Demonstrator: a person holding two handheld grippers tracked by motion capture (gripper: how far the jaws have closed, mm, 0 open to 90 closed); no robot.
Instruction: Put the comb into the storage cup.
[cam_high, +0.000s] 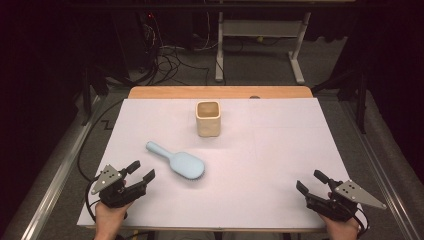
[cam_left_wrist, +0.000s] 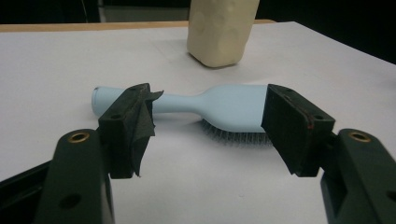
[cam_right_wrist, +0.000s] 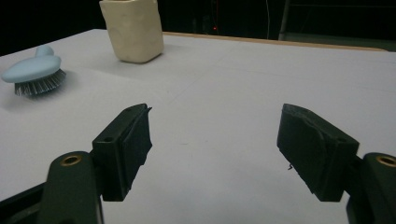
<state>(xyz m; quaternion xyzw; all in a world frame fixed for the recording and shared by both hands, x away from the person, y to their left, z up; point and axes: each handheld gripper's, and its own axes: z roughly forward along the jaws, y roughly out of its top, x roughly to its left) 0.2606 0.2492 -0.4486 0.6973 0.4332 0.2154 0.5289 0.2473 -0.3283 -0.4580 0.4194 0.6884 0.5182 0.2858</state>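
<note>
A light blue hairbrush (cam_high: 178, 161) lies bristles down on the white table sheet (cam_high: 280, 150), handle toward the far left. A cream square cup (cam_high: 208, 118) stands upright behind it, near the middle far side. My left gripper (cam_high: 141, 171) rests at the near left, open and empty, a short way from the brush. In the left gripper view the hairbrush (cam_left_wrist: 224, 105) lies just beyond the spread jaws, with the cup (cam_left_wrist: 220, 29) behind. My right gripper (cam_high: 311, 182) sits at the near right, open and empty. Its own view shows the cup (cam_right_wrist: 133, 29) and hairbrush (cam_right_wrist: 35, 70) far off to the left.
A wooden table edge (cam_high: 220, 92) borders the far side of the sheet. Beyond it are a white desk frame (cam_high: 260, 35) and floor cables (cam_high: 172, 62). Metal rails (cam_high: 55, 175) run along both sides of the table.
</note>
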